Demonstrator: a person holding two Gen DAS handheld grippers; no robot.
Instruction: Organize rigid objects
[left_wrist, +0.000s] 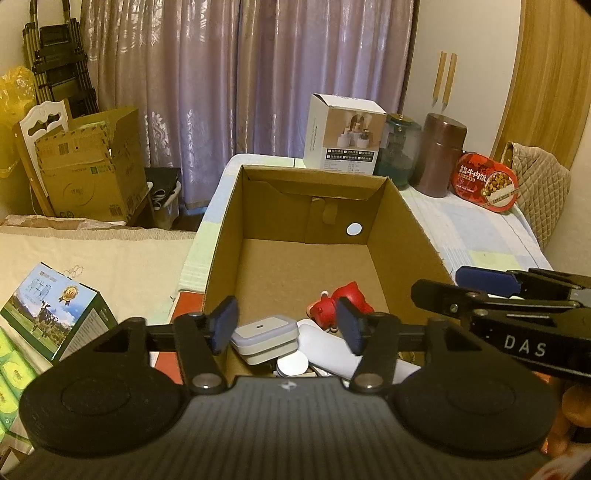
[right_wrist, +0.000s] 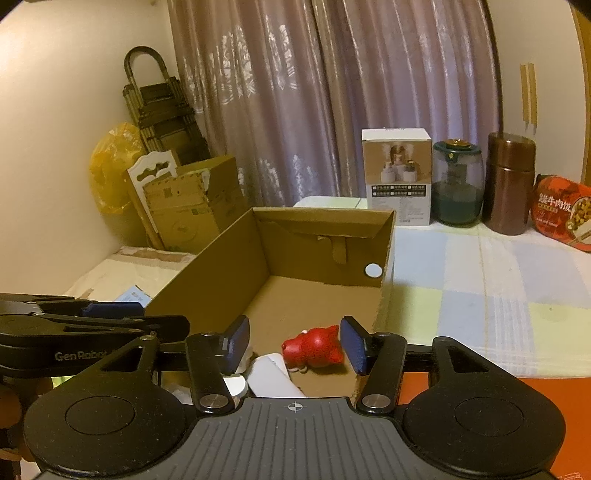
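Left wrist view: left gripper (left_wrist: 287, 328) jaws apart, nothing pressed between them, poised over the near end of the open cardboard box (left_wrist: 402, 221). In the box's near end lie a red toy figure (left_wrist: 345, 301), a grey-and-white lidded case (left_wrist: 264, 338), a white cylinder (left_wrist: 328, 349) and a small silver disc (left_wrist: 292, 363). Right gripper (left_wrist: 495, 291) enters from the right edge by the box wall. White product carton (left_wrist: 341, 134), glass jar (left_wrist: 400, 151), brown canister (left_wrist: 441, 155) and red food tub (left_wrist: 485, 182) stand beyond on the checked bench cover. Right wrist view: right gripper (right_wrist: 293, 345) jaws apart, empty, the red toy figure (right_wrist: 314, 349) lying on the box (right_wrist: 207, 273) floor between and below the pads, not touched.
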